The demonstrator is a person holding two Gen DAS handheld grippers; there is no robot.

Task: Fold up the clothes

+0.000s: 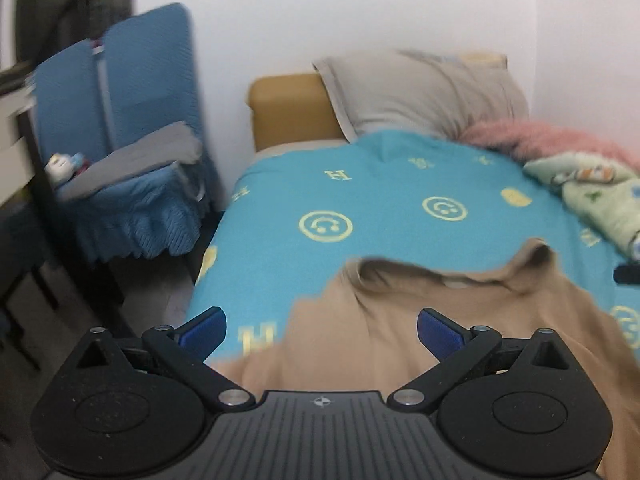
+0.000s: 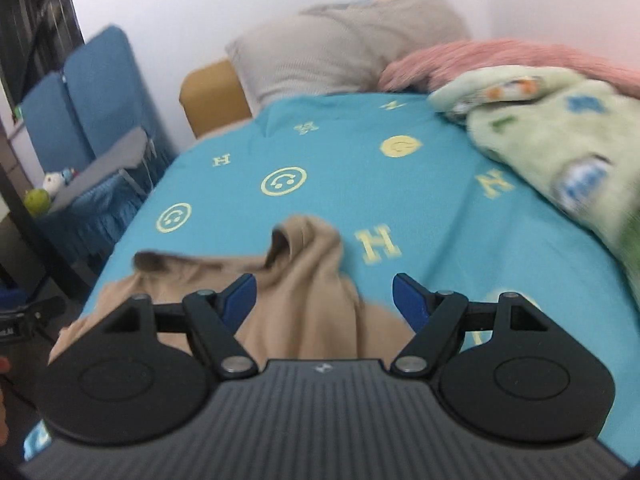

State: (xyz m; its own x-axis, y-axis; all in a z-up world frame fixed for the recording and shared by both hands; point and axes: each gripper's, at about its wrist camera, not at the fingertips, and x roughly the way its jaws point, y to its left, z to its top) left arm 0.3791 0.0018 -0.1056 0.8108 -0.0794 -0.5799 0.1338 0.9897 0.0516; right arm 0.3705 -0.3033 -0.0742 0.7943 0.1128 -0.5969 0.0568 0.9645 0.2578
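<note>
Left wrist view: the left tongs [image 1: 322, 332] are seen spread wide, nothing held between the 2 blue pads. A crumpled tan knit garment [image 1: 400, 320] is seen lying on the turquoise bedspread printed with yellow smileys and letters [image 1: 400, 184], beneath and ahead of the pads.

Right wrist view: the right tongs [image 2: 324, 300] are likewise parted and empty. The tan garment [image 2: 304, 300] is seen bunched just ahead, left of centre. A pale green patterned fleece blanket [image 2: 560, 140] is noted at right.

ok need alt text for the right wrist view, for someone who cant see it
The right tool hangs open over a rumpled tan garment on a turquoise bedspread printed with yellow smiley faces and letters. A grey pillow, a pink blanket and a pale green blanket lie further up the bed.
</note>
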